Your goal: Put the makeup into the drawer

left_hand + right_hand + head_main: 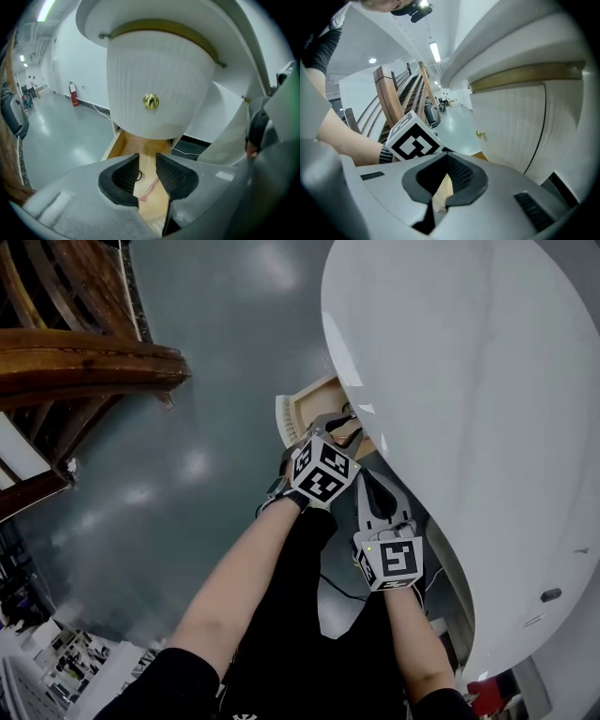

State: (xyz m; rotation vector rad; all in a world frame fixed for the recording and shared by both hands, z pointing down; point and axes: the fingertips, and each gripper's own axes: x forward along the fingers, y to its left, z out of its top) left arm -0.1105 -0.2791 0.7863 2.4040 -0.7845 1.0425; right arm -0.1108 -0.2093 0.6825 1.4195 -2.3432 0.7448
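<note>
A pink makeup brush lies on the wooden bottom of the open lower drawer, next to a small black loop. My left gripper hangs above that drawer with a clear gap between its pads and nothing in them; the brush shows through the gap. In the head view the left gripper is over the drawer at the edge of the white round table. My right gripper sits just behind it with its pads meeting at the tips, holding nothing.
Above the open drawer is a white ribbed drawer front with a brass knob. A wooden stair railing stands to the left over grey floor. A red fire extinguisher stands by the far wall.
</note>
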